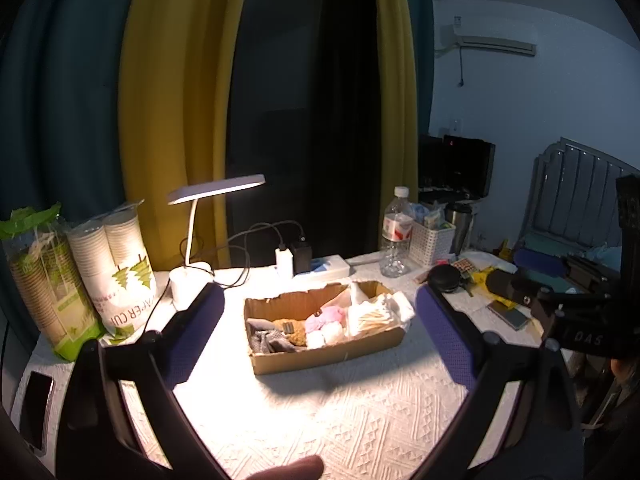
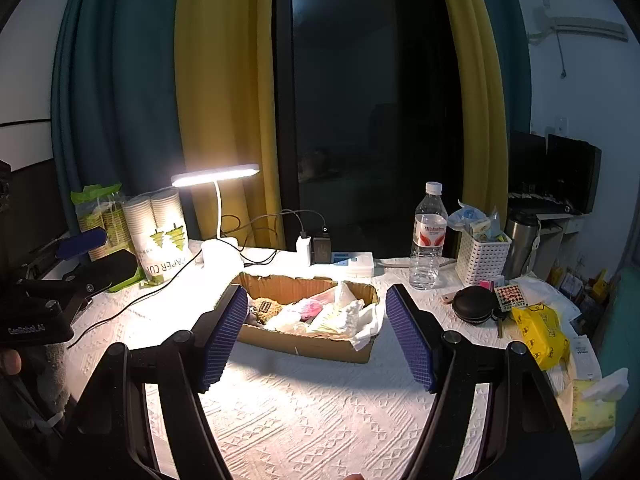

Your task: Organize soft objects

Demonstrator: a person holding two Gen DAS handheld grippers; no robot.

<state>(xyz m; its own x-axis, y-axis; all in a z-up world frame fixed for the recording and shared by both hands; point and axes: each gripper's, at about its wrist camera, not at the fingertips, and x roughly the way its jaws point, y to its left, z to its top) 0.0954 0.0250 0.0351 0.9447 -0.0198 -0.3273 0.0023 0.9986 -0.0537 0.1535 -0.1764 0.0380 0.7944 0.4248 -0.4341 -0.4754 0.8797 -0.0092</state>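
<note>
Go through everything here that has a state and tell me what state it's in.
Lamp: on.
Box: open, soft things inside.
Bottle: capped, upright, nearly empty.
Chargers: plugged into strip.
Left gripper: open, empty.
Right gripper: open, empty.

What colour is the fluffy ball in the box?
Pink. The fluffy pink ball lies in the brown cardboard box, clearest in the left wrist view.

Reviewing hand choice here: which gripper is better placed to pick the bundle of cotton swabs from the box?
Probably right: the cotton swabs lie at the cardboard box's right end, nearer the open right gripper.
</note>
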